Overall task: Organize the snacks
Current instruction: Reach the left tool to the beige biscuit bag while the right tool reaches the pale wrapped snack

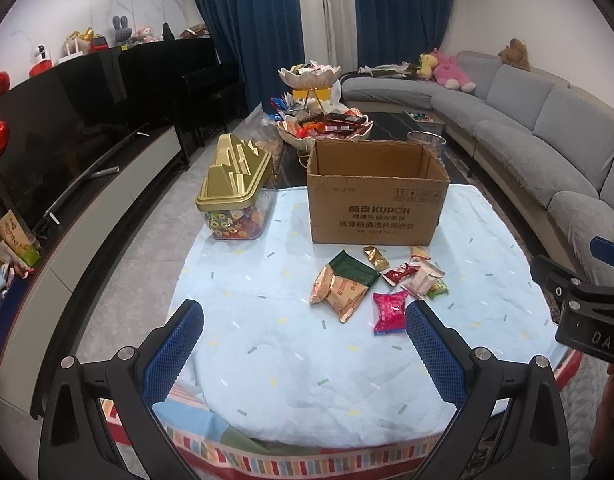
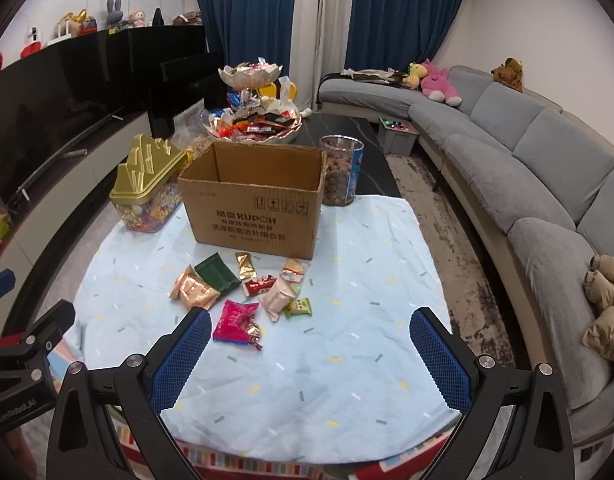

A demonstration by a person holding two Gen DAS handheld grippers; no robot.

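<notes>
Living room with blue curtains and a grey sofa; a bench under a pale blue cloth carries the work. Left gripper and right gripper hover above the near edge of the cloth, fingers spread wide and holding nothing. Just beyond them, the loose snack packets lie in a cluster, the pink packet nearest; farther on stands the open cardboard box, with a gold-lidded candy tub to its left and a clear jar at its far right.
</notes>
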